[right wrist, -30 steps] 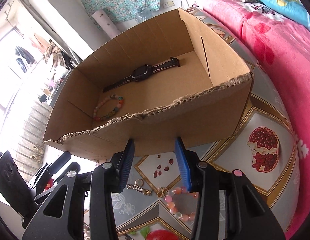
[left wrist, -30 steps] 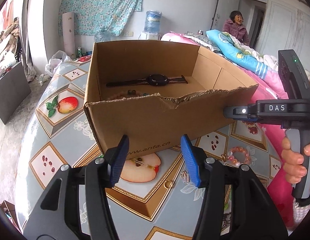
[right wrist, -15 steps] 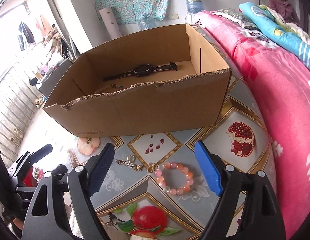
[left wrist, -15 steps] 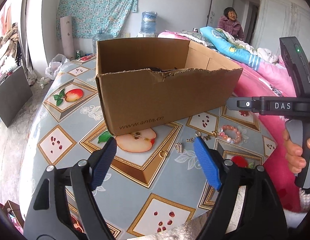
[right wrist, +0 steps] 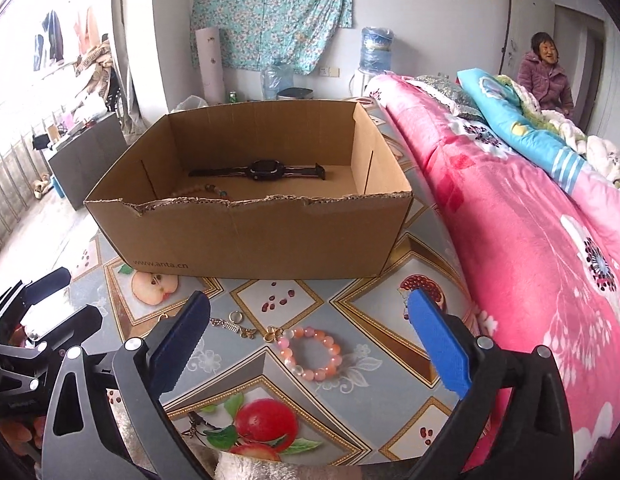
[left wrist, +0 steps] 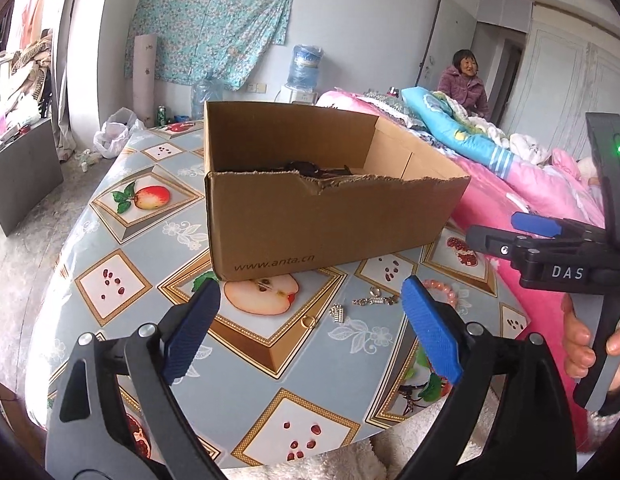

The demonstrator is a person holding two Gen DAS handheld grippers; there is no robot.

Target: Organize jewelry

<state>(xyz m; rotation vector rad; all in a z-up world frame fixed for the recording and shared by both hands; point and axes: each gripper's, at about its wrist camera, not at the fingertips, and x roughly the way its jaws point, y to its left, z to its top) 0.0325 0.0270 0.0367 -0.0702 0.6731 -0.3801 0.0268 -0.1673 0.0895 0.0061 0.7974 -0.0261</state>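
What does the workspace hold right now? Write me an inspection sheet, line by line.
Surface: table under a fruit-print cloth.
Job's things: cardboard box holds a black watch and a beaded bracelet; the pink bead bracelet, small gold ring, silver charm and chain pieces lie on the cloth in front of it.
Clutter: nothing seen.
Grippers: left hand-held gripper open, empty; right hand-held gripper open, empty, above the pink bead bracelet.
Cables: nothing seen.
Surroundings: pink bed on the right, seated woman, water bottle.
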